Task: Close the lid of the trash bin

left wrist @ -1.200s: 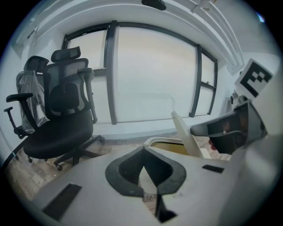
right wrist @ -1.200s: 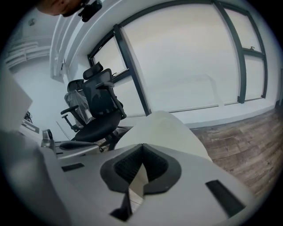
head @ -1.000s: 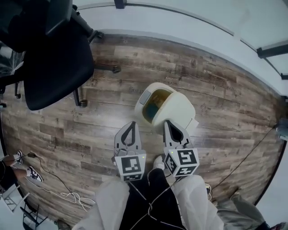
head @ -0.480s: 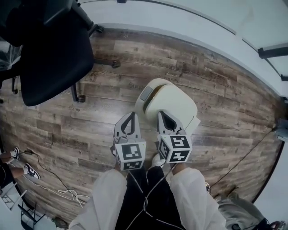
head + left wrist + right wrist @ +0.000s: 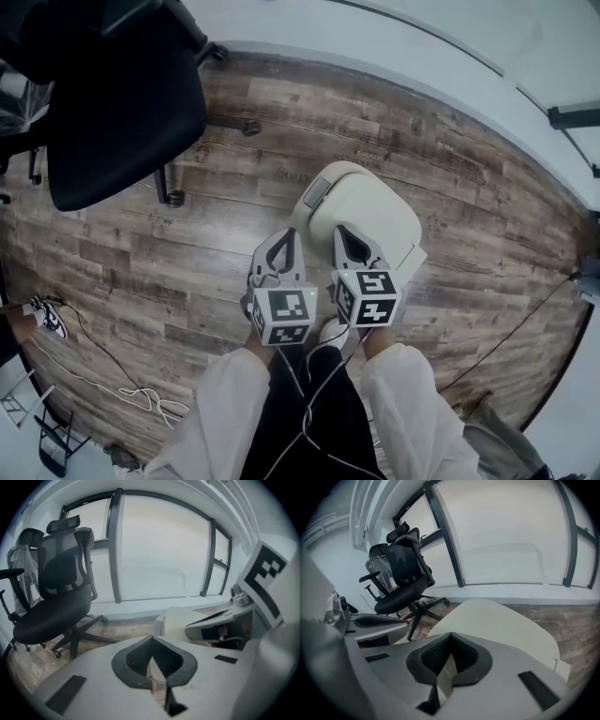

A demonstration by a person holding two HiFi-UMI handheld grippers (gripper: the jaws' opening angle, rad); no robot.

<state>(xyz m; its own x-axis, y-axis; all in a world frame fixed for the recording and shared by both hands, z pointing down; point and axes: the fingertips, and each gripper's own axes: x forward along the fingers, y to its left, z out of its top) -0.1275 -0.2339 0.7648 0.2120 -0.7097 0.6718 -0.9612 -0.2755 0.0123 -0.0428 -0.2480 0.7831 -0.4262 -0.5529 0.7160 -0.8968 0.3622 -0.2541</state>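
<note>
The cream trash bin (image 5: 370, 217) stands on the wood floor just ahead of my feet, its domed lid (image 5: 375, 202) lying down flat over the top. In the right gripper view the lid (image 5: 501, 620) fills the space right under and beyond the jaws. My right gripper (image 5: 342, 231) is shut, empty, its tip over the lid's near edge. My left gripper (image 5: 291, 233) is shut too, empty, just left of the bin and beside its side wall (image 5: 176, 620). The left gripper (image 5: 151, 638) sees the right gripper's body (image 5: 220, 626) close on its right.
A black office chair (image 5: 117, 98) stands at the far left, its wheeled base (image 5: 173, 197) about a bin's width from the bin. Cables (image 5: 103, 380) trail over the floor at the lower left. A white wall with a window (image 5: 154, 550) runs behind the bin.
The bin's lid, open a second ago with the inside showing, has come down shut. Both grippers have moved forward, the right one onto the lid.
</note>
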